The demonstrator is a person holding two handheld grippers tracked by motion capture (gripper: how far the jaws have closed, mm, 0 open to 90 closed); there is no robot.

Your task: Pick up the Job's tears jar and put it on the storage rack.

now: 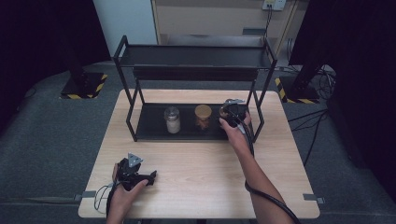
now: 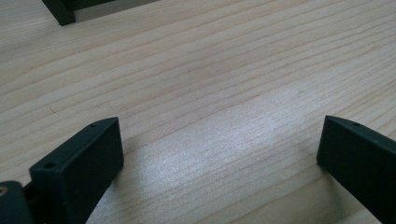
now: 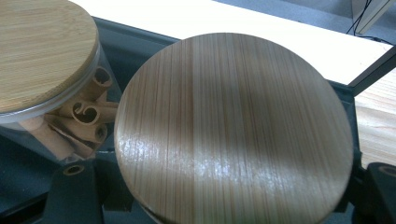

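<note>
High view: right gripper (image 1: pixel 230 111) reaching onto lower tray of black metal two-tier rack (image 1: pixel 149 128), closing around rightmost jar there. Round wooden-lidded glass jar of cinnamon sticks (image 1: pixel 202 116) standing just left of it, clear glass jar with pale contents (image 1: pixel 172 119) further left. Left gripper (image 1: pixel 136 174) resting on light wooden table (image 1: pixel 196 168), near left.

Left gripper view: jaws gaping wide over bare wood, holding nothing.

Right gripper view: jaws clamping either side of wooden-lidded jar (image 3: pixel 233 128); cinnamon jar (image 3: pixel 44 51) sitting just beside.

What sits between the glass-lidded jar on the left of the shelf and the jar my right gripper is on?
One jar: the cinnamon jar with a wooden lid stands between the glass-lidded jar and the jar at the right gripper. The high view shows the row.
</note>
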